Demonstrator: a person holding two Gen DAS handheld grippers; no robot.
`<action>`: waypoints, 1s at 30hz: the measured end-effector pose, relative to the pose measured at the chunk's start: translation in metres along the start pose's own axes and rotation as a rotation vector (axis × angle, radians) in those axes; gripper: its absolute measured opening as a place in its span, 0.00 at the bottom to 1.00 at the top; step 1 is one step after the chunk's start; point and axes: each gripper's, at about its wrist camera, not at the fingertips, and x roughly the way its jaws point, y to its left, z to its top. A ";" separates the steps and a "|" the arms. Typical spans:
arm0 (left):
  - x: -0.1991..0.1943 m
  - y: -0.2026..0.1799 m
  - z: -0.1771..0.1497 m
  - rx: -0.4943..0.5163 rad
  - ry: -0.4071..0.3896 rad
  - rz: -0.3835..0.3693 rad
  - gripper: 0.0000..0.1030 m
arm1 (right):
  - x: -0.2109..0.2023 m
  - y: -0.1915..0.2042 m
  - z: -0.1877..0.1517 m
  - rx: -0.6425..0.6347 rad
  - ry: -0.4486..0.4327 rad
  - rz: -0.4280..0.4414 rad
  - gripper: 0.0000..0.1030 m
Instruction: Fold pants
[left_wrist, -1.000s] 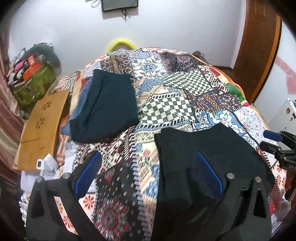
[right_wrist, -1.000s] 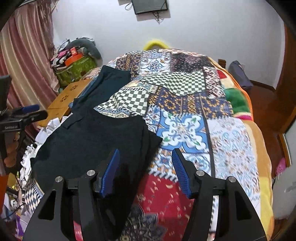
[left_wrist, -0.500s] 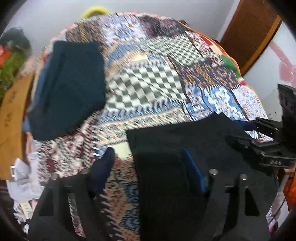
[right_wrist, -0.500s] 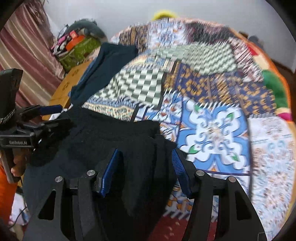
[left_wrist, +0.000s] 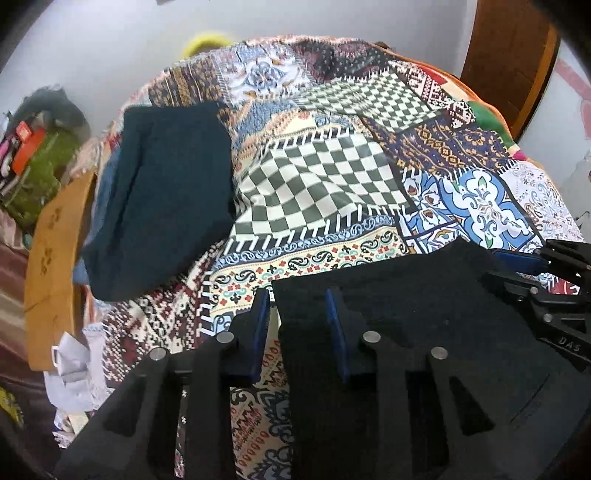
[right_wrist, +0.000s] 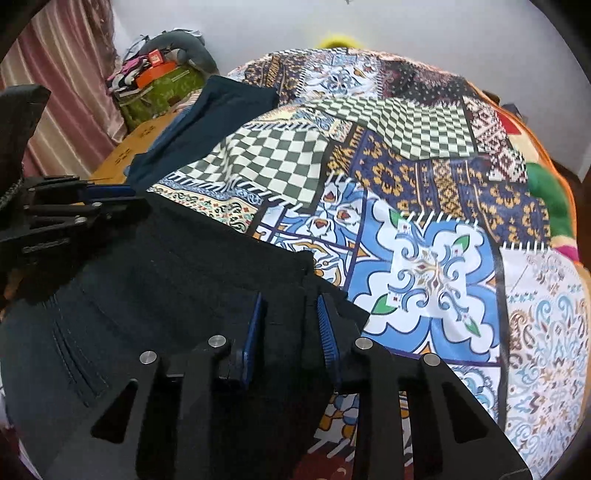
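Black pants (left_wrist: 424, 317) lie at the near end of the patchwork bed; they also show in the right wrist view (right_wrist: 177, 288). My left gripper (left_wrist: 297, 325) straddles the pants' left corner, fingers partly closed with cloth between them. My right gripper (right_wrist: 288, 332) straddles the pants' right edge, fingers narrowed around a fold of black cloth. Each gripper shows in the other's view, the right one (left_wrist: 535, 273) and the left one (right_wrist: 74, 206), at the pants' far corners.
A folded dark teal garment (left_wrist: 162, 192) lies on the bed's left side. A wooden board (left_wrist: 55, 266) and a green bag with clutter (right_wrist: 162, 85) sit beyond the left edge. The patchwork bedspread (right_wrist: 424, 258) stretches ahead. A wooden door (left_wrist: 513, 55) stands at the right.
Both grippers have dropped onto the pants' near corners and narrowed their fingers around the black cloth. The pants' far edge has lifted slightly.
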 end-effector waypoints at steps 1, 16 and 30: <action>-0.003 0.001 0.000 0.002 -0.007 -0.003 0.32 | -0.001 -0.001 0.002 0.010 0.009 0.004 0.26; -0.098 -0.007 -0.038 0.039 -0.160 0.032 0.56 | -0.079 0.044 -0.001 -0.060 -0.091 0.014 0.34; -0.097 0.006 -0.117 -0.023 -0.102 0.081 0.71 | -0.075 0.060 -0.057 -0.067 -0.030 0.030 0.45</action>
